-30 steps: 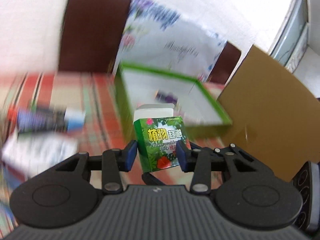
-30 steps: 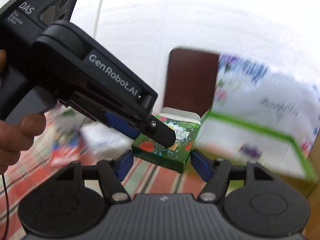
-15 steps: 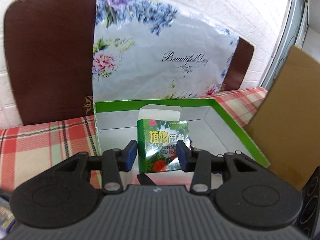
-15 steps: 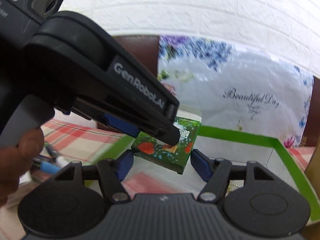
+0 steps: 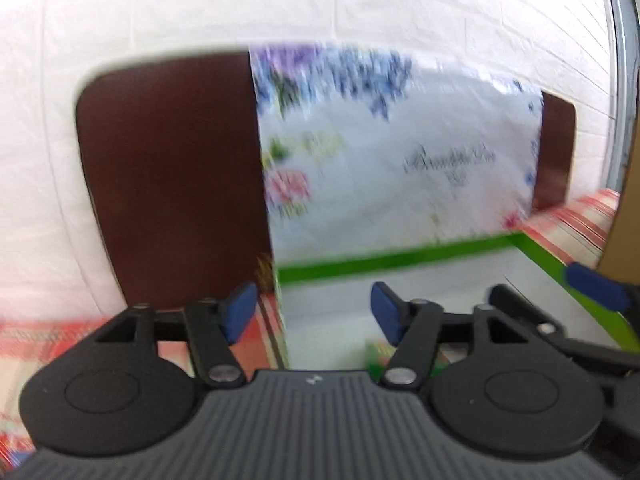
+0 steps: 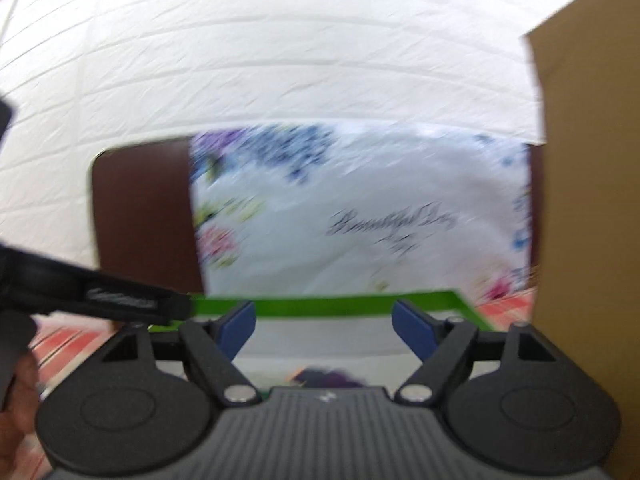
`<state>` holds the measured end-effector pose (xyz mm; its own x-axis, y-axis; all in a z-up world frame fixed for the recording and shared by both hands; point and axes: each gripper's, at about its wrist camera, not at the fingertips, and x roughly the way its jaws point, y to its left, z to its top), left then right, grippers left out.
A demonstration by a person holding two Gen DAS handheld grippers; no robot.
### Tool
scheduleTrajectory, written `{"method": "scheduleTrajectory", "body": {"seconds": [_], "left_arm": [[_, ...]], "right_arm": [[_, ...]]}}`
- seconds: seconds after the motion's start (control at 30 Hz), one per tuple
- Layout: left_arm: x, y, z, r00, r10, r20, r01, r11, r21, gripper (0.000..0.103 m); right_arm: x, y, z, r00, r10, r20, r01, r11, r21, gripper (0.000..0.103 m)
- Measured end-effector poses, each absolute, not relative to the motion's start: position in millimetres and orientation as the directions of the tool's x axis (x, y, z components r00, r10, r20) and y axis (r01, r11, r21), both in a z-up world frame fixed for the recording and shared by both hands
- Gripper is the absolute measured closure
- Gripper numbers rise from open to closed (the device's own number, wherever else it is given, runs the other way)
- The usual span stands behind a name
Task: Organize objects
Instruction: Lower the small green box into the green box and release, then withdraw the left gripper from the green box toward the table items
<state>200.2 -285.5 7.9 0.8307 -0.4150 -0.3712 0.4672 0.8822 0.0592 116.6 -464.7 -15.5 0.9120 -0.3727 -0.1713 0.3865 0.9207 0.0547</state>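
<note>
My left gripper (image 5: 312, 312) is open and empty over the left part of the green-rimmed white box (image 5: 400, 258). A blurred patch of the small green carton (image 5: 378, 354) shows low inside the box, mostly hidden behind the gripper body. My right gripper (image 6: 324, 320) is open and empty, above the same box (image 6: 340, 306). A dark purple item (image 6: 328, 376) lies on the box floor just below it. The right gripper's fingers (image 5: 596, 286) show at the right of the left wrist view. The left gripper's finger (image 6: 120, 300) shows at the left of the right wrist view.
A floral bag (image 5: 380, 152) reading "Beautiful Day" stands behind the box against brown chair backs (image 5: 172, 184) and a white brick wall. A cardboard sheet (image 6: 588, 200) stands to the right. The red plaid tablecloth (image 5: 580, 220) shows around the box.
The left gripper has opened and let go of the green carton, which now lies down in the box. Both grippers have tilted upward; the views are motion-blurred.
</note>
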Motion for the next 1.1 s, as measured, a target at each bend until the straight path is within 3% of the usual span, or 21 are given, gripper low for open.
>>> {"method": "scheduleTrajectory", "body": {"seconds": [0.2, 0.4, 0.57, 0.77, 1.1], "left_arm": [[209.0, -297.7, -6.1, 0.828, -0.383, -0.410, 0.469, 0.873, 0.131, 0.038], [207.2, -298.3, -8.3, 0.829, -0.369, -0.421, 0.462, 0.876, 0.141, 0.040], [211.8, -295.3, -11.8, 0.808, -0.361, -0.465, 0.457, 0.883, 0.107, 0.041], [211.5, -296.1, -13.2, 0.782, -0.365, -0.504, 0.476, 0.873, 0.107, 0.043], [185.0, -287.8, -12.7, 0.744, -0.383, -0.547, 0.511, 0.854, 0.097, 0.043]], "right_arm": [[118.7, -473.5, -14.4, 0.892, -0.424, -0.159, 0.435, 0.900, 0.038, 0.012], [134.9, -472.1, -11.5, 0.881, -0.447, -0.157, 0.443, 0.895, -0.062, 0.013], [150.4, -491.5, -14.1, 0.874, -0.386, -0.295, 0.397, 0.918, -0.025, 0.005], [151.4, -481.5, -16.6, 0.858, -0.397, -0.327, 0.383, 0.917, -0.108, 0.013], [124.3, -473.2, -13.1, 0.846, -0.361, -0.393, 0.357, 0.930, -0.084, 0.022]]}}
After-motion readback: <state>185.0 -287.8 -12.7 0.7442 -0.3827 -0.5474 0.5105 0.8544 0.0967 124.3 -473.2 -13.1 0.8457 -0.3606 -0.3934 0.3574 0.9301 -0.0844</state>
